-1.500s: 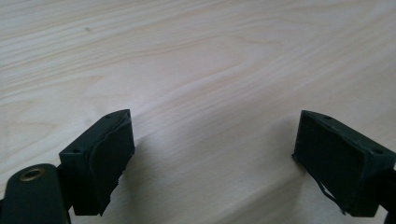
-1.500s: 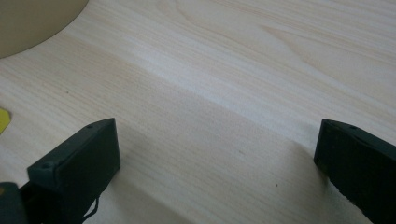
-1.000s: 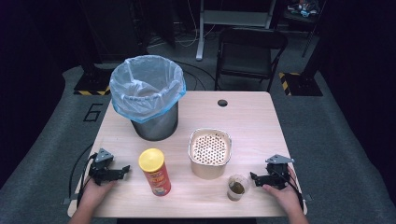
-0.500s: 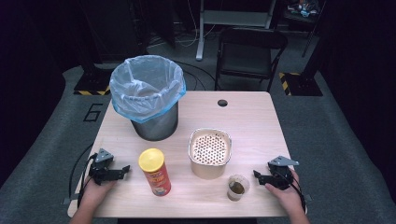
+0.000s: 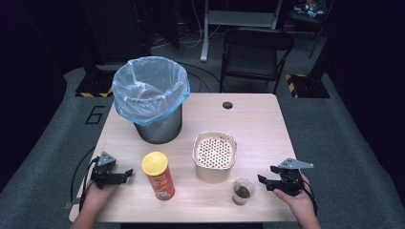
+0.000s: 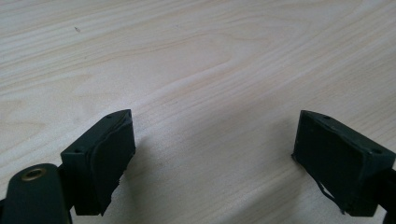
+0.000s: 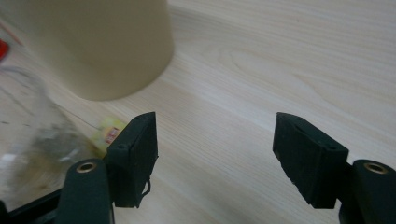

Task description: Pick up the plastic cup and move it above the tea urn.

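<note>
At the table's (image 5: 267, 114) near right corner, the right gripper (image 5: 265, 180) hangs just beside the small clear cup (image 5: 242, 191), its jaws having just been narrowing yet still parted, with nothing but bare wood between them. The cup stands at the near edge, holding something dark. Toward the near left corner the left gripper (image 5: 127, 174) rests spread and empty, near the red chip can (image 5: 158, 175). Farther in sits the perforated cream container (image 5: 215, 155), then the lined bin (image 5: 150, 98) toward the far left.

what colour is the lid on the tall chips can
Yellow, on a red chips can; the high view shows it best.
</note>
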Available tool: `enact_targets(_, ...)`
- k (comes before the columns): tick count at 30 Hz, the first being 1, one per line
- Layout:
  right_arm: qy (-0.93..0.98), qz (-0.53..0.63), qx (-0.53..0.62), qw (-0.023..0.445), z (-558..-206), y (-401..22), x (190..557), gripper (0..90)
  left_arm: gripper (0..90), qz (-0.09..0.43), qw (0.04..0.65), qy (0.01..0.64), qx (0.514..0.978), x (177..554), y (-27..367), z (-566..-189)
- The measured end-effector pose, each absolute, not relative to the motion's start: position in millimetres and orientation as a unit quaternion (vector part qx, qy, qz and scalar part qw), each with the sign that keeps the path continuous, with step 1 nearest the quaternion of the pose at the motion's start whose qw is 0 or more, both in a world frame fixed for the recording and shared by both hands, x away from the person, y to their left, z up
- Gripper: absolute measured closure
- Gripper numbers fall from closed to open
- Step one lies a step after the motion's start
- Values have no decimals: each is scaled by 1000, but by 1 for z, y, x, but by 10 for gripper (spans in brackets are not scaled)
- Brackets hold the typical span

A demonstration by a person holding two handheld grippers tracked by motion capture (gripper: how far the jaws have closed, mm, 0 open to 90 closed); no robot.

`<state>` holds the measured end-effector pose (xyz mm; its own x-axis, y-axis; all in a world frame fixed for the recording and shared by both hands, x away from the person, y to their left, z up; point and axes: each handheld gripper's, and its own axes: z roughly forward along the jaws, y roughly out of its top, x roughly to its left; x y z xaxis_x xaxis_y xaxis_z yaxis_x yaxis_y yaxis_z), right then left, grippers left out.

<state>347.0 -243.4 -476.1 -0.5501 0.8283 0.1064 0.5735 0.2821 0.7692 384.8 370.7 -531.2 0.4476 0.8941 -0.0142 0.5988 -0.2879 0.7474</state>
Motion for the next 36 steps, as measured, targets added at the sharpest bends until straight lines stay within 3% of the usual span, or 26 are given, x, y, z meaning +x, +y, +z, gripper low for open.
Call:
enact_targets(7, 783, 435, 419, 149, -443, -233, 329, 266, 123, 210, 352, 482, 775, 385, 371, -531)
enact_targets(17, 797, 451, 376, 139, -430, -198, 308, 170, 123, 210, 351, 481, 775, 385, 371, -531)
enact_targets(36, 823, 424, 355, 131, -459, -164, 301, 121, 123, 210, 351, 481, 775, 385, 371, -531)
